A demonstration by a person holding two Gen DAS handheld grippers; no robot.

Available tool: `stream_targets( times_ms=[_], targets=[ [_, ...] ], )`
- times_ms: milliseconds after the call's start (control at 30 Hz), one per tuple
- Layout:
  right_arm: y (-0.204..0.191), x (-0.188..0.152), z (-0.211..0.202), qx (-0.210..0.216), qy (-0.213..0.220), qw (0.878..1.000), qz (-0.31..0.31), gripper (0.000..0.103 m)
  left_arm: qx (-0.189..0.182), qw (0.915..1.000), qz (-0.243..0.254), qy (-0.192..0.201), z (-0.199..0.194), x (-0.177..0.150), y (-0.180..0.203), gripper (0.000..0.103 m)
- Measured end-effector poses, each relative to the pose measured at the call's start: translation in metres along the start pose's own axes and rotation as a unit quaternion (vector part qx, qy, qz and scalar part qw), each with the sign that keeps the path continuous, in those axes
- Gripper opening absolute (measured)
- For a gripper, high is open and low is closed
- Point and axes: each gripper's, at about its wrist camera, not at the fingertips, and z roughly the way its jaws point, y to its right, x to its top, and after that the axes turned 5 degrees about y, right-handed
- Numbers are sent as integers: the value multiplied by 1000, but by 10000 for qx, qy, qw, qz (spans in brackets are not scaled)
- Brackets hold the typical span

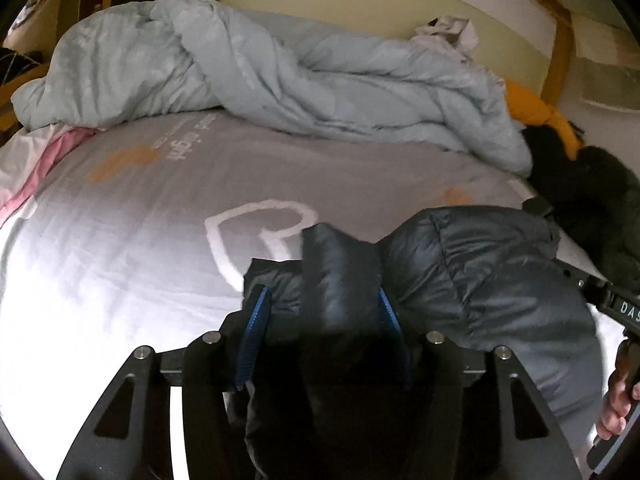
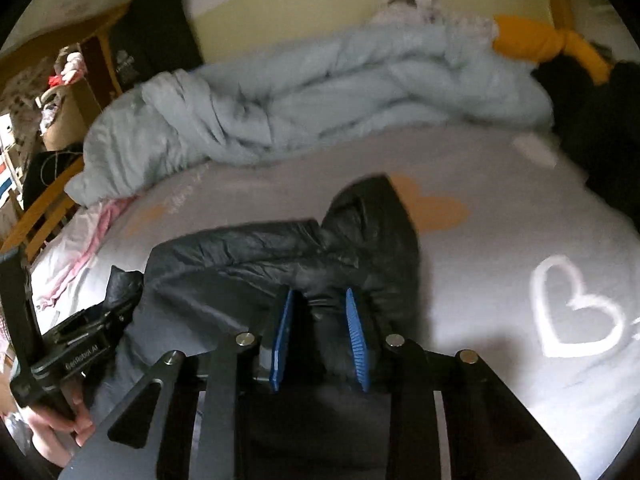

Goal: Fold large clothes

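Note:
A dark grey puffer jacket (image 1: pixel 480 276) lies bunched on the grey bed sheet (image 1: pixel 120 240). My left gripper (image 1: pixel 324 304) is shut on a thick fold of the jacket between its blue pads (image 1: pixel 256 328). In the right wrist view the jacket (image 2: pixel 248 256) spreads left and ahead, and my right gripper (image 2: pixel 320 312) is shut on a gathered fold of it. The left gripper also shows at the left edge of the right wrist view (image 2: pixel 80 344), and the right gripper's body shows at the right edge of the left wrist view (image 1: pixel 616 308).
A crumpled light blue duvet (image 1: pixel 280 76) lies across the back of the bed. Orange cloth (image 1: pixel 536 112) and dark clothing (image 1: pixel 592 200) sit at the back right. Pink fabric (image 1: pixel 40 164) lies at the left edge. A wooden bed frame (image 2: pixel 44 216) and cluttered shelves stand left.

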Motion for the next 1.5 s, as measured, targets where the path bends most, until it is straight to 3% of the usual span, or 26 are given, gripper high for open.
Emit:
stream_targets(
  times_ms=[200,367,533,733,867,967,1033,1067,1100,1167,1267,1433,1500],
  targets=[
    [-3,-15,25,-211,-77,9997,-113,29,84,9997,238,-8,10,-20,4,58],
    [-9,-31,27,-462,164,9976,-490,29,376,9979,510,92,14,-28,13,58],
    [-14,-37,29,-672,373,9947,-678,29,341,9983,471,-27,20,-28,11,58],
    [-17,-33,30,-722,231,9931,-891,29,353,9978,552,-82,20,-26,13,58],
    [-15,-26,4,-503,137,9938,-980,29,-98,9994,333,0,-10,-16,0,59],
    [-5,-28,-33,-202,286,9969,-701,31,-477,9986,-212,77,-39,-9,-16,80],
    [1,-31,-55,-67,326,9980,-544,51,-723,9966,-392,92,-55,-8,-21,86],
    [4,-33,-63,-63,377,9979,-516,76,-796,9957,-458,80,-60,-9,-23,88],
    [5,-36,-72,-99,473,9976,-492,90,-877,9946,-560,28,-64,-11,-25,94],
    [10,-42,-86,-165,662,9968,-421,91,-1130,9895,-876,-194,-64,-19,-30,100],
    [26,-49,-85,7,505,9987,-56,91,-1417,9768,-1450,-691,-49,-32,-40,101],
    [60,-67,-54,405,-28,9952,890,91,-1858,9434,-2393,-1350,-18,-58,-57,103],
    [65,-71,-41,669,-126,9915,1112,91,-1873,9442,-2351,-1350,-16,-62,-55,103]
  ],
)
